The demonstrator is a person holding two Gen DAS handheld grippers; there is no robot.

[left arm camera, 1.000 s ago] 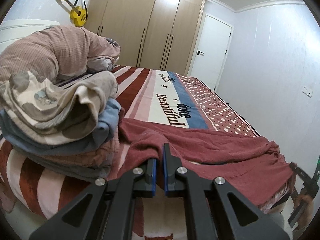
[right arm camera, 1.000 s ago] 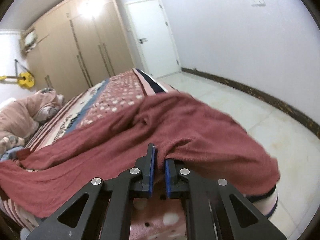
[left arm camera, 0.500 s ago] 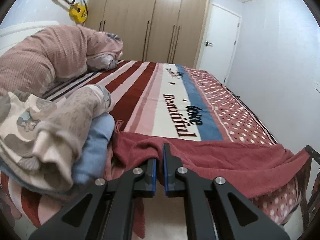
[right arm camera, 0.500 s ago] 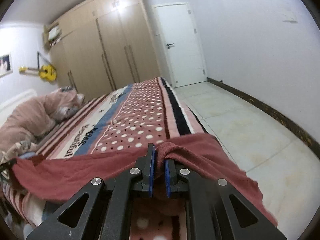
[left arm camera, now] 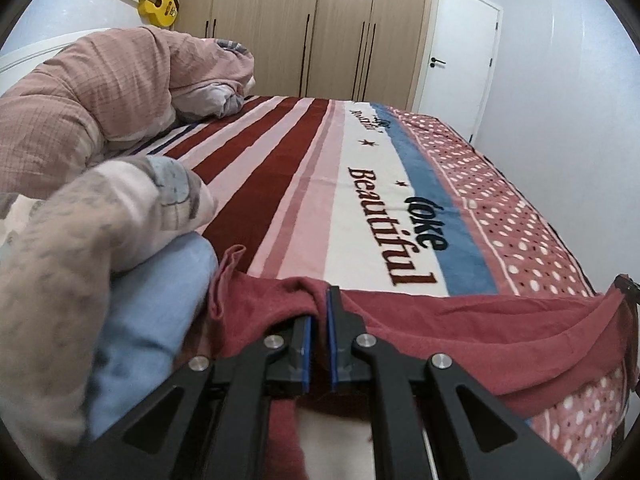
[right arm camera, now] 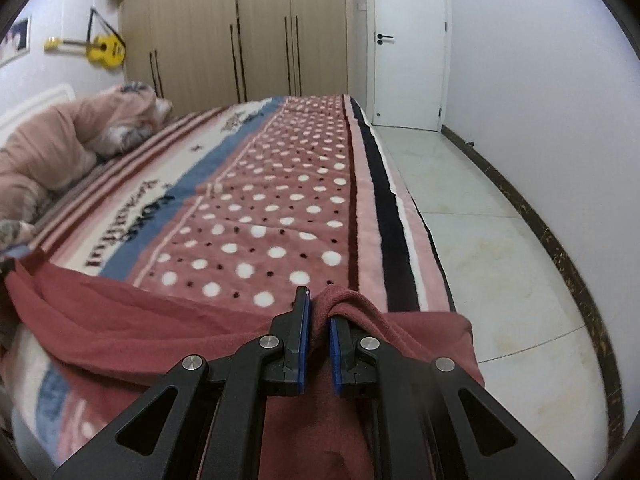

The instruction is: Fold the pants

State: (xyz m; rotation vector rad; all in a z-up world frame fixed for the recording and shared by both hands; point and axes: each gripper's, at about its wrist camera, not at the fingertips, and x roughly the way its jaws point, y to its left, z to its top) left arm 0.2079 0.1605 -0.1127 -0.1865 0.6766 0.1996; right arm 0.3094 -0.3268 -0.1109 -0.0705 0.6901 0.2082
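The dark red pants (left arm camera: 460,324) hang stretched along the near edge of the bed, most of the cloth drooping over the side. My left gripper (left arm camera: 319,300) is shut on a bunched fold at the pants' left end. In the right wrist view the same red pants (right arm camera: 132,320) run leftward, and my right gripper (right arm camera: 318,306) is shut on a rolled fold at their right end. The right gripper's tip (left arm camera: 626,286) shows at the far right edge of the left wrist view.
A striped and dotted blanket (left arm camera: 360,184) covers the bed. A stack of folded clothes (left arm camera: 100,248) lies close on the left, a pink quilt (left arm camera: 92,92) behind it. Tiled floor (right arm camera: 480,220) runs along the bed's right side toward a white door (right arm camera: 408,44) and wardrobes (left arm camera: 304,24).
Both grippers have pulled the pants back toward the near edge of the bed. The cloth, earlier spread and bunched across the blanket, now covers only a narrow strip and hangs taut between them.
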